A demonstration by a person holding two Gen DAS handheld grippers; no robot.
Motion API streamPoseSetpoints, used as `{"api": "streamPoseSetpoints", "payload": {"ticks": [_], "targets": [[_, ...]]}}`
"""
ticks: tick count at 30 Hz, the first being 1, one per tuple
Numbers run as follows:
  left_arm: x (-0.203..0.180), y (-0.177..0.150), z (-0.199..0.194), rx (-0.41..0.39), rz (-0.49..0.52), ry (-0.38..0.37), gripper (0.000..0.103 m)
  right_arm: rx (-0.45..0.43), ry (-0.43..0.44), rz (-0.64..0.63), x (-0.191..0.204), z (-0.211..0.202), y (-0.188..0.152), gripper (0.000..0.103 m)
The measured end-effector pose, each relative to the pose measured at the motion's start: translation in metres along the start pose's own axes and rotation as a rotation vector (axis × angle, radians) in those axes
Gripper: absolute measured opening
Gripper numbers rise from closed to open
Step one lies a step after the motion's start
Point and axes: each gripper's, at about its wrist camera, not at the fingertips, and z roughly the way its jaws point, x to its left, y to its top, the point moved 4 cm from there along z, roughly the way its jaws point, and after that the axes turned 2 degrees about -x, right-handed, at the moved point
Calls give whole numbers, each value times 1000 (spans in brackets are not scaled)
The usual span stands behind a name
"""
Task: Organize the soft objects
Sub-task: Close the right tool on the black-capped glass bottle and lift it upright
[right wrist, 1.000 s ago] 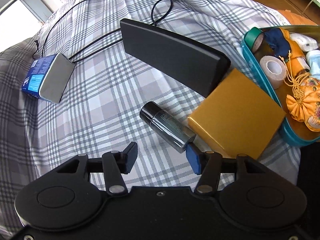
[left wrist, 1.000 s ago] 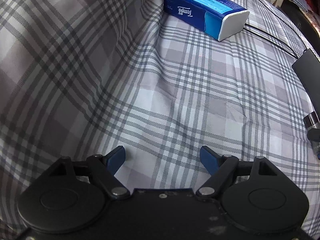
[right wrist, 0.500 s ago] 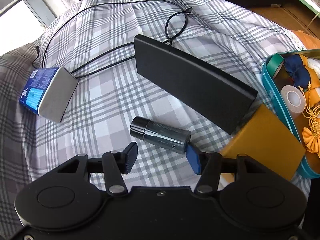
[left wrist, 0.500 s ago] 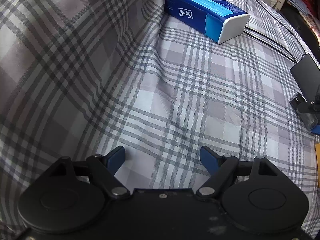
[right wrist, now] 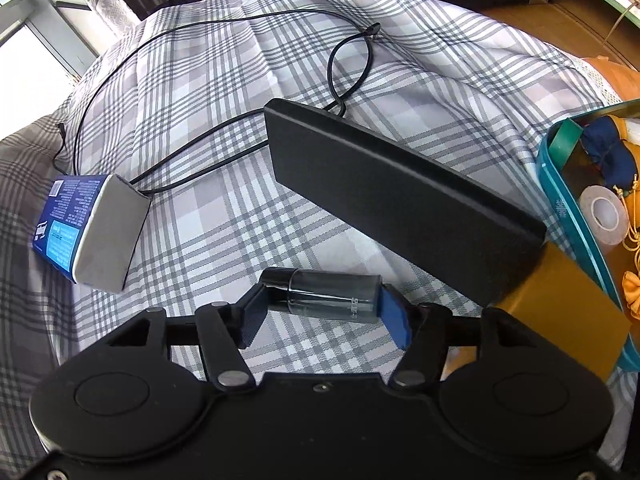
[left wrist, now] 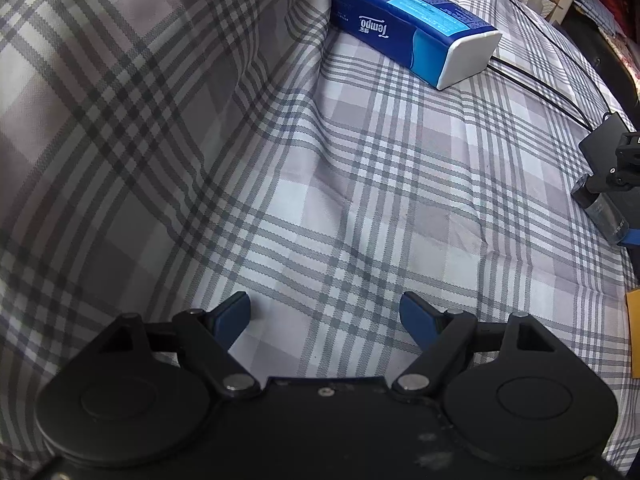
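A blue Tempo tissue pack (left wrist: 412, 28) lies on the plaid bedsheet (left wrist: 380, 184), far ahead of my left gripper (left wrist: 326, 314), which hovers open over bare sheet with nothing between its fingers. In the right wrist view the same pack (right wrist: 92, 228) lies at the left. My right gripper (right wrist: 326, 314) straddles a dark cylindrical bottle (right wrist: 332, 296) lying crosswise on the sheet. Its jaws are opening, and the bottle lies lengthwise between the pads, with the blue right pad (right wrist: 394, 320) at its base. The left wrist view shows the bottle (left wrist: 600, 208) at its right edge.
A long black flat case (right wrist: 400, 200) lies just beyond the bottle, and a gold box (right wrist: 560, 312) lies to the right. A teal tin (right wrist: 560, 188) at the right edge holds tape rolls and orange fabric. A black cable (right wrist: 352, 56) loops across the sheet. Raised plaid bedding (left wrist: 100, 120) rises on the left.
My right gripper has slid left over the sheet until the bottle lies between its fingers, and its jaws stand wider. The left gripper has stayed put.
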Motion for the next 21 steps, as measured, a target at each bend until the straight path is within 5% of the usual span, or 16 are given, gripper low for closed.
{"api": "streamPoseSetpoints", "payload": {"ticks": [11, 16, 21], "targets": [[1, 0, 2, 7, -12, -6, 81, -16, -57, -38, 6, 9, 5, 61], [2, 0, 2, 10, -21, -9, 81, 20, 28, -153, 16, -3, -4, 59], [2, 1, 1, 12, -27, -12, 81, -66, -14, -208, 21, -17, 3, 60]]}}
